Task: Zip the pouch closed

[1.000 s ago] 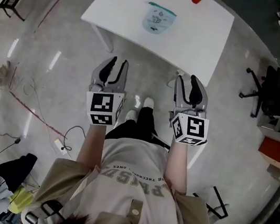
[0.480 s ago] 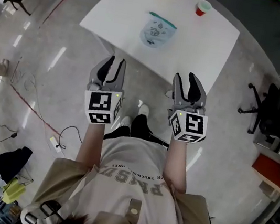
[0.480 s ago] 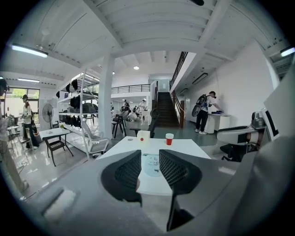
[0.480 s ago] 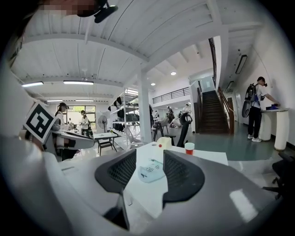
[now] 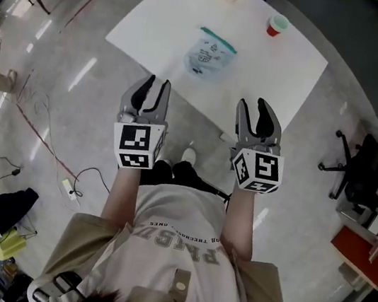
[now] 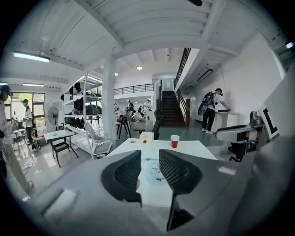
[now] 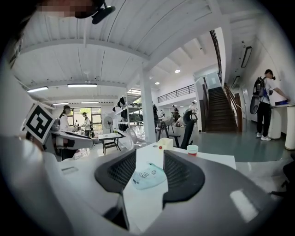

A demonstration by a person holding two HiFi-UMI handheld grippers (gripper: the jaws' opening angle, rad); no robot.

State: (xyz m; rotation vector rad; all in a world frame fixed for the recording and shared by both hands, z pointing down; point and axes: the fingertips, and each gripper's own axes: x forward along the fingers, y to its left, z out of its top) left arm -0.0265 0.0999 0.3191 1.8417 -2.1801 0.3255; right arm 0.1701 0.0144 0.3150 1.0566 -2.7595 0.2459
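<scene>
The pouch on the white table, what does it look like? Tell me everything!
The pouch is a pale bluish, see-through plastic bag with dark printing on its front and a teal strip along its far edge. It lies flat near the middle of the white table, touching only the tabletop. Nothing holds it. Whether its zip is open or shut is too small to tell.

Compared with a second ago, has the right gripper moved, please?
Yes: the right gripper has come forward toward the white table, its tips now overlapping the table's near edge in the head view.
</scene>
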